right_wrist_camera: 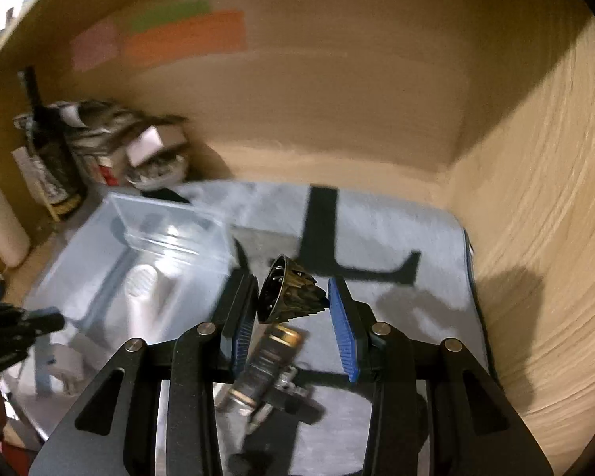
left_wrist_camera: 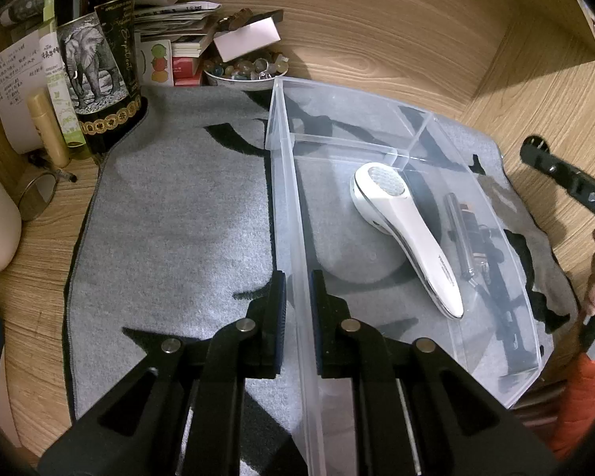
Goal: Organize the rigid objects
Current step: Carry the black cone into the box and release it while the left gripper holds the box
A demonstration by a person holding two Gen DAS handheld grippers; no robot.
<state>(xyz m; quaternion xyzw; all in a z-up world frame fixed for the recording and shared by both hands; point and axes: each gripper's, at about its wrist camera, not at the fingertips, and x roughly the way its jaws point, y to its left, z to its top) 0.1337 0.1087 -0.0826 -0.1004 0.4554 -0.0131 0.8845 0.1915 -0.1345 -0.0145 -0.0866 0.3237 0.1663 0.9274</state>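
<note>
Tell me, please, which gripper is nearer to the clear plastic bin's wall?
Left. The left gripper straddles the clear plastic bin, one finger on either side of its wall. The right gripper hangs beside the bin, apart from it, holding a dark ridged cone.

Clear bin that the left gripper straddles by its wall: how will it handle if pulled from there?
The clear bin looks thin-walled, so the gripped side may flex. Its load, a white handheld device and dark tools, sits off to the far side from the left gripper, so it will probably pivot or tilt.
</note>
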